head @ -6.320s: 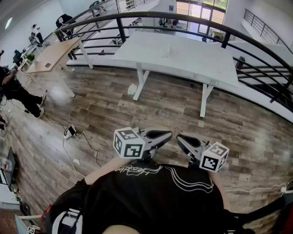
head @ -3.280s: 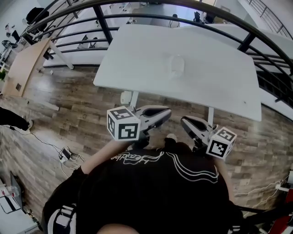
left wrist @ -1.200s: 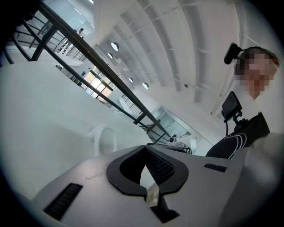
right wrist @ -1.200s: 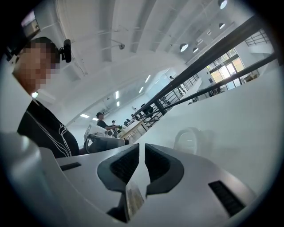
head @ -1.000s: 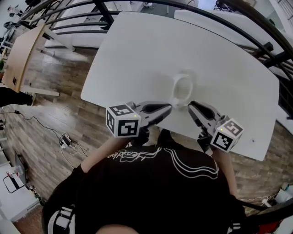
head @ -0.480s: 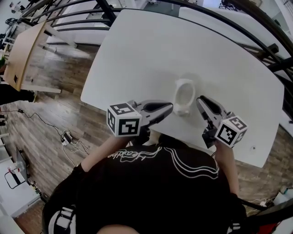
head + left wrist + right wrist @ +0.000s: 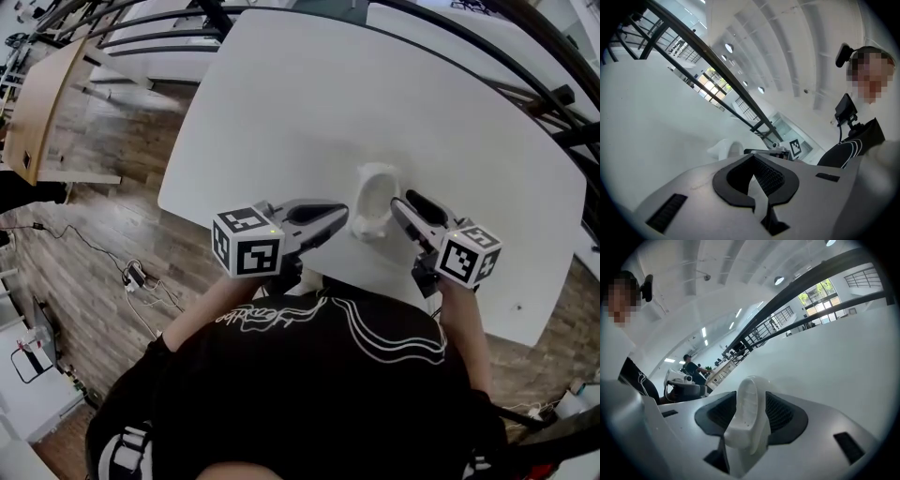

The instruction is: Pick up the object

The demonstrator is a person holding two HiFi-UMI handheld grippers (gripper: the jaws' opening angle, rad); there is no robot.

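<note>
A small white scoop-shaped object (image 7: 377, 195) stands near the front edge of the white table (image 7: 281, 94). My right gripper (image 7: 403, 203) is close against its right side. In the right gripper view the object (image 7: 747, 413) sits between the dark pads (image 7: 783, 412). The jaws are opening and I see no pad pressing on it. My left gripper (image 7: 343, 219) hovers just left of the object with its jaws together and nothing in them. From the left gripper view the object (image 7: 723, 149) shows beyond the closed jaws (image 7: 754, 182).
A black railing (image 7: 525, 66) curves behind the table. Wooden floor (image 7: 84, 234) with a power strip and cables (image 7: 136, 277) lies to the left, beside a wooden desk (image 7: 37, 103). The table's front edge runs just before my black shirt (image 7: 309, 394).
My right gripper has moved left and closer to the white object. The left gripper has stayed beside it, still closed.
</note>
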